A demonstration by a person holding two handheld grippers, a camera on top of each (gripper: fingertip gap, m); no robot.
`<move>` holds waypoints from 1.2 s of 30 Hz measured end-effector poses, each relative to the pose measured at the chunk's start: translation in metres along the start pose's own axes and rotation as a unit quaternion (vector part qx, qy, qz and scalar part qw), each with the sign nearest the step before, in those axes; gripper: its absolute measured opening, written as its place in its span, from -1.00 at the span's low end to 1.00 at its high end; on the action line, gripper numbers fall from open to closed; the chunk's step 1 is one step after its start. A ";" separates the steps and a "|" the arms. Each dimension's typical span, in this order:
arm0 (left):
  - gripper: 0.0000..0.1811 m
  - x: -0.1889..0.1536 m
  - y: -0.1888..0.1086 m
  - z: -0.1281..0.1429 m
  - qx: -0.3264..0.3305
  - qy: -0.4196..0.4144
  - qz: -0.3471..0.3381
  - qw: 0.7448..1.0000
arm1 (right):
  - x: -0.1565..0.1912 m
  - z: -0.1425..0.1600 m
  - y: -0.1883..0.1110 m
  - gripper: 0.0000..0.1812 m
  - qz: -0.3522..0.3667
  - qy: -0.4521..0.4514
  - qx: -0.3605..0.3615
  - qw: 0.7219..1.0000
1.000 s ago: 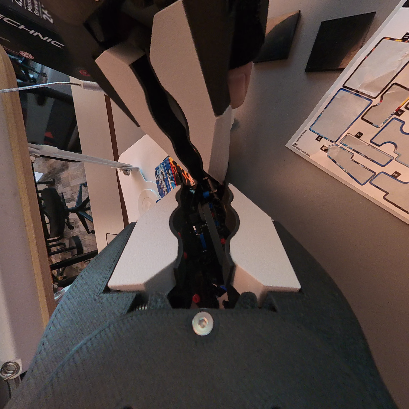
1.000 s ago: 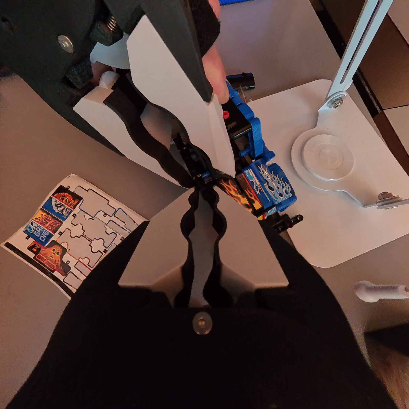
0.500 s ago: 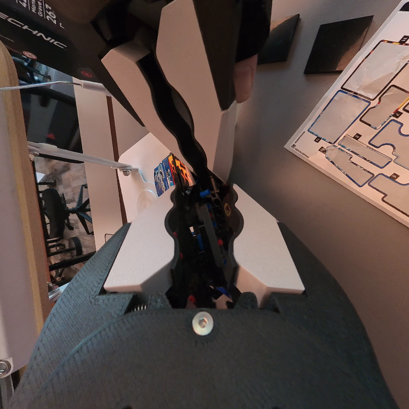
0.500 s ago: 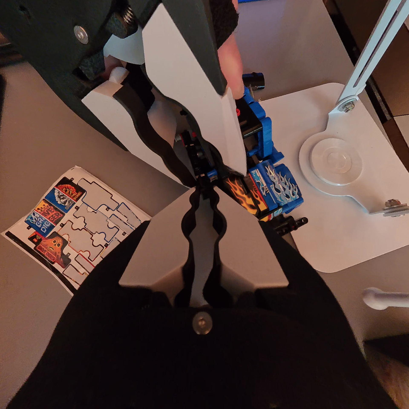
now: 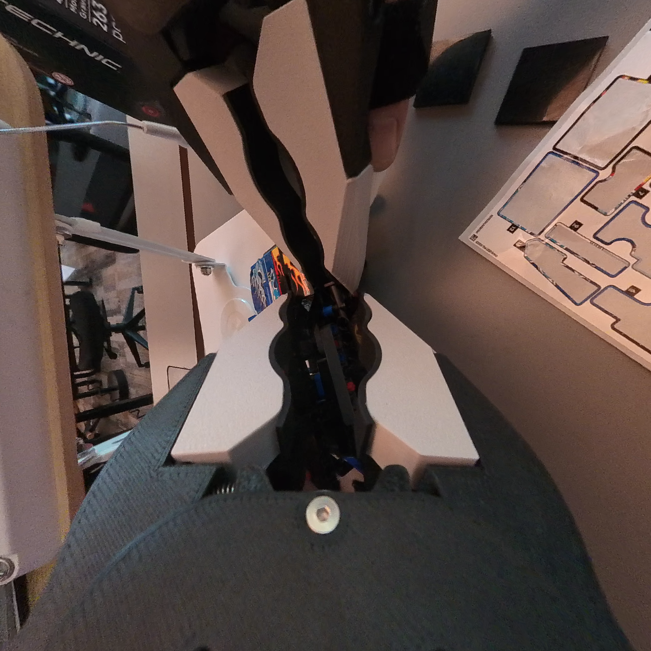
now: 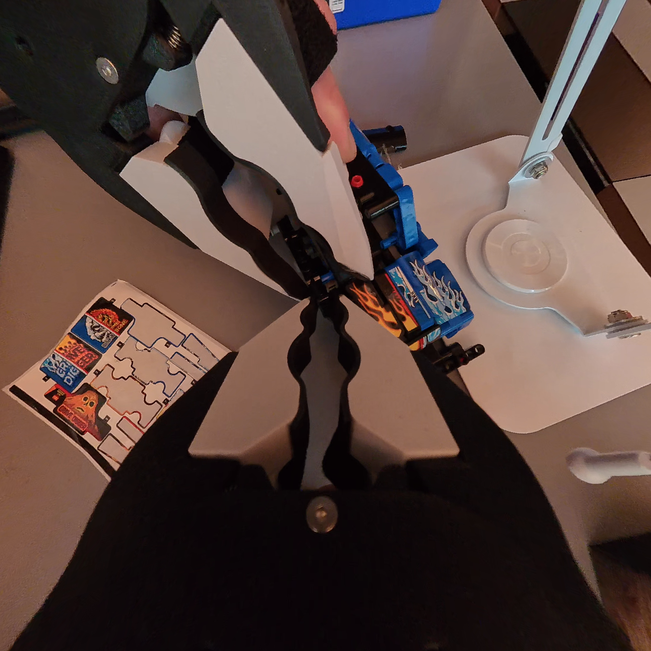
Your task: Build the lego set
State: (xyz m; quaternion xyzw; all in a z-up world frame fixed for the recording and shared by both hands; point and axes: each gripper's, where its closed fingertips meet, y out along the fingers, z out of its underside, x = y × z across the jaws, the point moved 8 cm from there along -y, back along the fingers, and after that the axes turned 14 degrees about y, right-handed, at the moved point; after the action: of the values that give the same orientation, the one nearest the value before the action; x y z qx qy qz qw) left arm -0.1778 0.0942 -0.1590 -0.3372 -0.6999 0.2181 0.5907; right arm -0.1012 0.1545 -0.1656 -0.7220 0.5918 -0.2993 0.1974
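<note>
The lego model [image 6: 419, 281], a blue and black vehicle body with flame decals, is held in the air above the grey worktop [image 6: 70, 229], just left of the white stand base [image 6: 528, 352]. The left tool [image 6: 327, 278] is clamped on the model's black frame, its jaws pinching the chassis along their length; in the left wrist view the frame fills the gap between its fingers [image 5: 243, 380].

The right tool [image 6: 322, 306] meets the model tip to tip, at the frame's end nearest the sticker sheet [image 6: 116, 370]. Its jaws stand close together at the tips, and they seem to nip a small black part there, though the spot is dark and I cannot tell for sure.

The step in hand looks like fitting or seating a small piece into the frame, with the left tool as the steady hold. The next move calls for a straight push along the frame's line, the left grip firm so the model does not twist, then a check that the piece sits flush.
</note>
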 end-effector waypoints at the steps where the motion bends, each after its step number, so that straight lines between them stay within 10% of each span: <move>1: -0.62 0.000 0.000 0.000 0.002 -0.001 -0.001 1.000 | 0.000 0.000 0.000 -0.92 0.002 -0.001 -0.001 1.000; 17: -0.44 -0.002 0.000 -0.004 0.032 -0.006 0.017 0.999 | 0.002 0.001 0.001 -0.92 -0.010 0.011 0.010 1.000; 36: -0.71 0.023 -0.012 -0.004 0.046 -0.059 0.151 0.986 | -0.002 0.004 0.002 -0.92 -0.025 0.001 -0.021 0.999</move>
State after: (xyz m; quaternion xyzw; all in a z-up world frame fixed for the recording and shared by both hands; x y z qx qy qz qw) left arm -0.1782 0.1025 -0.1346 -0.3982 -0.6639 0.3563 0.5231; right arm -0.1000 0.1556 -0.1704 -0.7405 0.5795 -0.2924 0.1742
